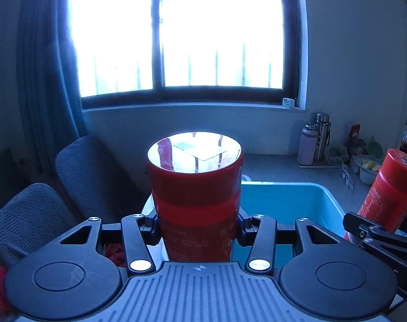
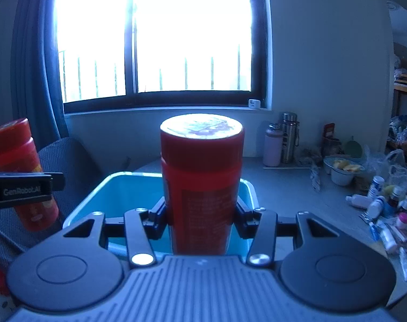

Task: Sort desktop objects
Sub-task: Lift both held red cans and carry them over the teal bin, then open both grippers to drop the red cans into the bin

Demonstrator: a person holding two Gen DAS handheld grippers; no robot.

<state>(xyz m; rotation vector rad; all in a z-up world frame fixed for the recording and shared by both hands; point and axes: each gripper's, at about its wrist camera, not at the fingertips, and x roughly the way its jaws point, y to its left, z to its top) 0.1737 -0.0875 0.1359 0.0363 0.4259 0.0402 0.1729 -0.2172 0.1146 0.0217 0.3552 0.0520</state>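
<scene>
Bright window (image 1: 182,32) fills the back wall, blue curtain (image 1: 42,67) to one side, and below it a grey counter (image 2: 284,187) runs across, crowded at its far end with flasks, a bowl and a scatter of small bottles and tubes (image 2: 386,214). Two grey chair backs (image 1: 77,166) sit off to the side.

Down in the middle, the big one: a blue bin (image 1: 297,201), open-topped, right under both hands. That looks like the drop spot.

And what a picture, both hands loaded! The left tongs (image 1: 199,224) are clamped on a red jar (image 1: 195,187), upright, pads squeezing its lower body, shiny lid catching the window glare. The right tongs (image 2: 200,216) grip a second red jar (image 2: 200,174), also upright, held low on its label. Each jar shows in the other camera too, tilted by the lens, and both hang above the bin with the bin's floor visible behind them.

My read: this is the carry. To do it well, keep both jars vertical, hold the squeeze firm, since the grips sit low and the jars are top-heavy. Keep the two apart so they don't knock, centre each over the bin, lower close to the floor, then release one at a time.
</scene>
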